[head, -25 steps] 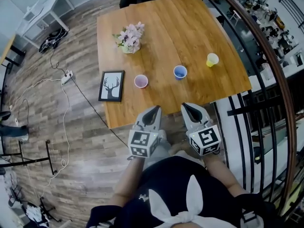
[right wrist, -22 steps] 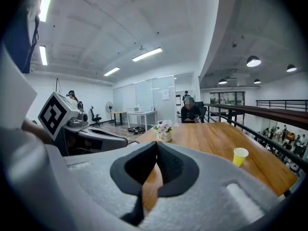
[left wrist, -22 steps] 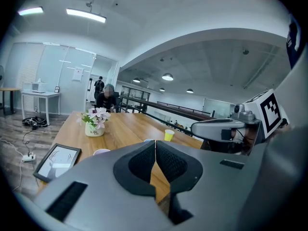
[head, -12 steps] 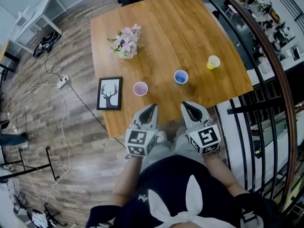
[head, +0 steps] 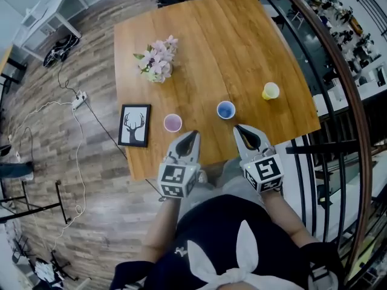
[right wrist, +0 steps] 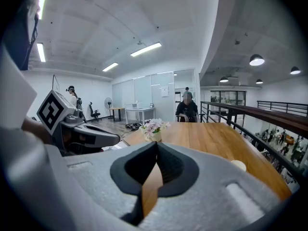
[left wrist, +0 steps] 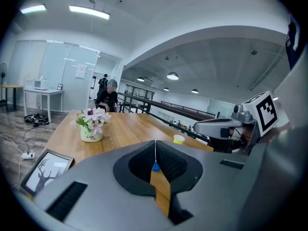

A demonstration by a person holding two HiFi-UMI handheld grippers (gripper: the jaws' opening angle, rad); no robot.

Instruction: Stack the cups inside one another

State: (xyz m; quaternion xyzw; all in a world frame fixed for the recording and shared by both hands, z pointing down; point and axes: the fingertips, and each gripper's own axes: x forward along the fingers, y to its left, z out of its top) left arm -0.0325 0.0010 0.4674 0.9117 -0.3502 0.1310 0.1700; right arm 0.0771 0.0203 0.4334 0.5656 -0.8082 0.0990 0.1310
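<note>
1. person (head: pixel 230 240): dark top, at 6 o'clock of the head view, one gripper in each hand.
2. left gripper (head: pixel 194 136): jaws clenched tip to tip, holding nothing. tips over the near edge of the table, pointing toward 12 o'clock.
3. right gripper (head: pixel 239 128): jaws likewise pressed together, empty. just beside the left gripper, at its 3 o'clock.
4. table (head: pixel 242 35): wooden top, bearing items 5 to 9.
5. pink cup (head: pixel 173 122): upright, mouth up, near the near edge, at 10 o'clock from the left gripper's tips.
6. blue cup (head: pixel 226 109): upright, mouth up, at 11 o'clock from the right gripper's tips, well apart from the pink cup.
7. yellow cup (head: pixel 271 90): upright, near the right edge, at 2 o'clock from the blue cup. each cup stands alone, none nested.
8. framed deer picture (head: pixel 134 125): lying flat, at 9 o'clock from the pink cup, near the left edge.
9. flower pot (head: pixel 155 62): pink and white blooms, between 11 and 12 o'clock from the pink cup, farther in.
10. railing (head: pixel 314 150): black bars with a wooden handrail, at 3 o'clock past the table's right edge.
11. power strip (head: pixel 79 99): on the wooden floor (head: pixel 91 174) with white cable, at 9 o'clock of the table.
12. seated person (left wrist: pixel 109 91): at the table's far end, 12 o'clock.
</note>
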